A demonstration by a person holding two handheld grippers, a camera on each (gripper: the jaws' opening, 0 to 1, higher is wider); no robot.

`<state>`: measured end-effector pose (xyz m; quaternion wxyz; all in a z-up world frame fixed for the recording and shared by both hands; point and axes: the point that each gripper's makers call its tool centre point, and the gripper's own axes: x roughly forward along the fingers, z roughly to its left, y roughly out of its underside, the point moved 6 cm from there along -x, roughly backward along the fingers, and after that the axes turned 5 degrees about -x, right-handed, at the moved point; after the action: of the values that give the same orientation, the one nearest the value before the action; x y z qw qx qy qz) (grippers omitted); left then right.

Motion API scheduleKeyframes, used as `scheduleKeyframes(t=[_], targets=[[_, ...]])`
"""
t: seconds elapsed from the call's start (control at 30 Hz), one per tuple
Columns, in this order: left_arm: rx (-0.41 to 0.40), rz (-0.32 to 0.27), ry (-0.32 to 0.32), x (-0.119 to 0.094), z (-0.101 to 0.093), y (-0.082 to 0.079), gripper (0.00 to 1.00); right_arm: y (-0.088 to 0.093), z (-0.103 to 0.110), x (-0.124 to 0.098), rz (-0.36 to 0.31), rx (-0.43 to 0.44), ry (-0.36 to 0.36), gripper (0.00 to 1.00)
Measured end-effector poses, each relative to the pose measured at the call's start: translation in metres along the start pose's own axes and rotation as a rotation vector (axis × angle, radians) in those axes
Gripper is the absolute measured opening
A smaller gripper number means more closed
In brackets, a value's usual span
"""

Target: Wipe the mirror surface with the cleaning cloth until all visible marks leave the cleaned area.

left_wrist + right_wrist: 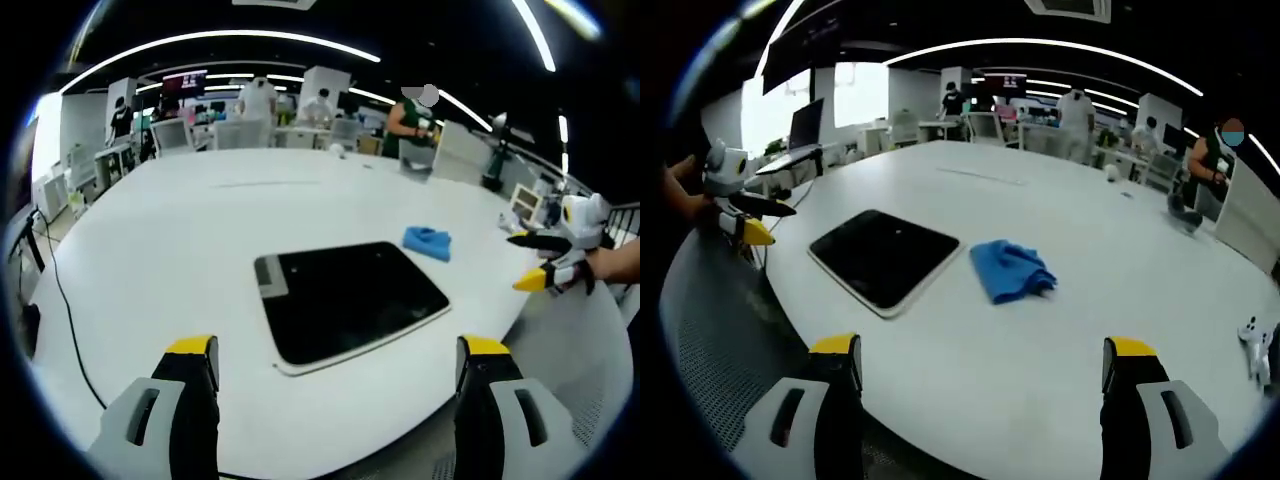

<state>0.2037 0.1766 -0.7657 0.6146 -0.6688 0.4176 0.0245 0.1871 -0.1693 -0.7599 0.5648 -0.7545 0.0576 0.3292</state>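
So the crumpled blue cleaning cloth [1011, 269] lies straight ahead of my right gripper [980, 372], a soft heap of folds on the smooth white round table [1060, 200], and it sits just beside the far short edge of the mirror as my left gripper [335, 372] sees it [428, 242]. That dark, glossy rectangular mirror with rounded corners and a thin pale frame [350, 298] lies flat near the table's edge, close in front of my left jaws, its long axis running at a slant from near-left to far-right in the left gripper view; in the right gripper view it [883, 256] lies to the left of the cloth, apart from it by a narrow strip of bare table. I judge the right gripper the nearer one to the cloth, so the pick-up falls to it, reaching forward and down. Both pairs of my yellow-tipped jaws stand spread wide with nothing between them. The mirror surface looks hard and slick; I cannot make out any marks on it from here. The cloth looks limp and should bunch when pinched. Nothing has been wiped yet, I judge
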Motion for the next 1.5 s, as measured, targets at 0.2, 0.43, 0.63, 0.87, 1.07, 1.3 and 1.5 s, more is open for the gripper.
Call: scheduleKeyframes(t=[0.2, 0.43, 0.63, 0.87, 1.07, 1.3, 1.5], targets=[[0.034, -0.086, -0.016, -0.001, 0.003, -0.011, 0.99, -0.005, -0.004, 0.000, 0.012, -0.096, 0.048, 1.00], [0.026, -0.119, 0.000, -0.003, 0.000, -0.015, 0.99, -0.007, -0.011, -0.003, 0.003, -0.142, 0.105, 1.00], [0.101, -0.091, 0.009, -0.002, -0.006, -0.011, 0.99, 0.001, -0.011, -0.003, 0.089, -0.206, 0.142, 1.00], [0.113, -0.110, 0.090, 0.001, -0.013, -0.017, 0.99, -0.011, -0.013, -0.005, 0.036, -0.231, 0.153, 1.00], [0.070, -0.136, 0.056, 0.000, -0.004, -0.022, 0.99, -0.018, -0.021, 0.000, -0.024, -0.075, 0.116, 1.00], [0.071, -0.130, -0.034, -0.003, 0.003, -0.013, 0.99, -0.002, -0.010, -0.002, -0.027, 0.065, 0.004, 1.00], [0.023, -0.118, -0.046, -0.003, 0.008, -0.013, 0.99, -0.004, 0.000, 0.006, -0.015, -0.034, -0.042, 1.00]])
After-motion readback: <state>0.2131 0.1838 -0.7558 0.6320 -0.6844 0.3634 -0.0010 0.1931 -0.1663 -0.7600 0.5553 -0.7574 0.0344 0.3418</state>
